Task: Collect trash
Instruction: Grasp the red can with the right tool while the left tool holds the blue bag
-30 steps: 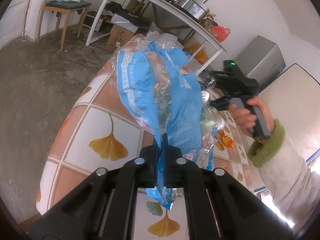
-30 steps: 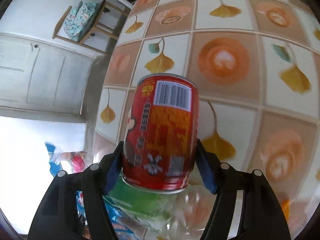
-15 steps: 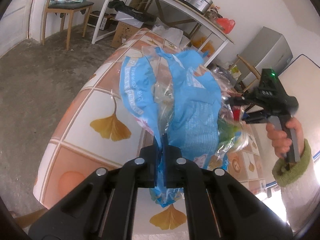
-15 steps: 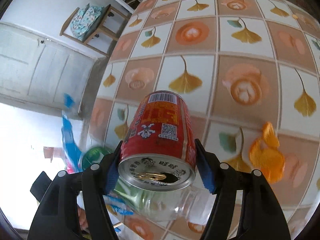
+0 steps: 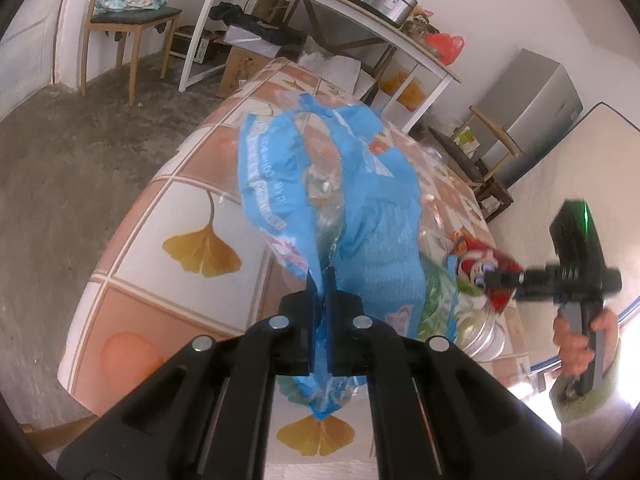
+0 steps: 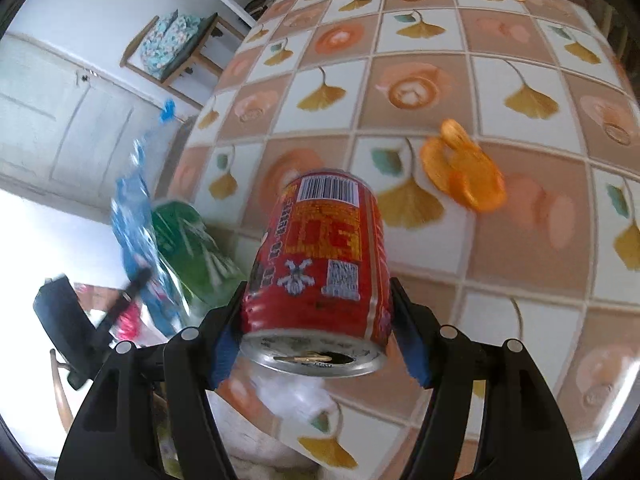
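Observation:
My left gripper (image 5: 320, 284) is shut on the rim of a blue and clear plastic bag (image 5: 372, 216), held up over the tiled table (image 5: 188, 200). The bag holds a green item (image 5: 436, 300). My right gripper (image 6: 316, 332) is shut on a red drink can (image 6: 324, 264), its opened top toward the camera. In the left wrist view the right gripper (image 5: 492, 276) holds the can (image 5: 480, 268) just right of the bag. In the right wrist view the bag (image 6: 136, 240) hangs at the left. Orange peel (image 6: 460, 172) lies on the table.
A tablecloth with ginkgo leaves covers the table (image 6: 520, 260). White crumpled stuff (image 6: 292, 396) lies under the can. A chair with a cushion (image 5: 128, 4), a white side table (image 5: 320, 8) with pots, boxes and a grey fridge (image 5: 532, 112) stand beyond.
My right gripper has swung the can away from the bag's side toward the right and pulled back over the table. The left gripper keeps the bag raised.

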`<state>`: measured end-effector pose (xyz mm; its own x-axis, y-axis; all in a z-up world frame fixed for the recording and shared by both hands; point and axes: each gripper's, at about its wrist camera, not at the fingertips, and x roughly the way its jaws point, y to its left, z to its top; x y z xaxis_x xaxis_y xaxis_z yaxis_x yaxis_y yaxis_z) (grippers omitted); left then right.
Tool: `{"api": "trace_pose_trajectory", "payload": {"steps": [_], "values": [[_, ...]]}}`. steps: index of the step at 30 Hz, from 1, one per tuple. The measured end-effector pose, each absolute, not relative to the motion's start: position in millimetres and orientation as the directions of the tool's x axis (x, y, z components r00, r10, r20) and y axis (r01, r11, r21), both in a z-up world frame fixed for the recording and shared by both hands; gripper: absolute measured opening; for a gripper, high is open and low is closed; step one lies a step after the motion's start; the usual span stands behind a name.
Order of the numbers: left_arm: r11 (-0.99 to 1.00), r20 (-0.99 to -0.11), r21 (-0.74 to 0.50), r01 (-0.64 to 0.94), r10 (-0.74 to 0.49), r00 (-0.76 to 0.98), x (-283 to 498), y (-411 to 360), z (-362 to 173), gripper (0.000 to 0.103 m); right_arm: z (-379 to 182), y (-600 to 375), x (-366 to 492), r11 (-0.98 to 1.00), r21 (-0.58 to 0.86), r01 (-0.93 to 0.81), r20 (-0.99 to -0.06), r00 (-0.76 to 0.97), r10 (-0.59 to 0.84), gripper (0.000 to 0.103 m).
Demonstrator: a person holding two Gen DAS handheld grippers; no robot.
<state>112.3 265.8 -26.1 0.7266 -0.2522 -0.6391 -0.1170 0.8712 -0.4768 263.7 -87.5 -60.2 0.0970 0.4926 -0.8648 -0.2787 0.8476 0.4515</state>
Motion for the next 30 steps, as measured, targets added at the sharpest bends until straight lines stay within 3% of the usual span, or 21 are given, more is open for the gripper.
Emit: {"api": "trace_pose_trajectory", "payload": {"steps": [14,30], "values": [[0.869,-0.566,-0.489,-0.074,-0.252,0.785,94,266,16,0.002,-59,-82,257,0.867,0.323,-0.38,-0.91,0.129,0.395,0.067],[0.834,-0.447,-0.549,-0.051,-0.241,0.861,66,290,62,0.002,-65,-81,249,0.864,0.336,-0.374,-0.9,0.141,0.411,0.065]]}}
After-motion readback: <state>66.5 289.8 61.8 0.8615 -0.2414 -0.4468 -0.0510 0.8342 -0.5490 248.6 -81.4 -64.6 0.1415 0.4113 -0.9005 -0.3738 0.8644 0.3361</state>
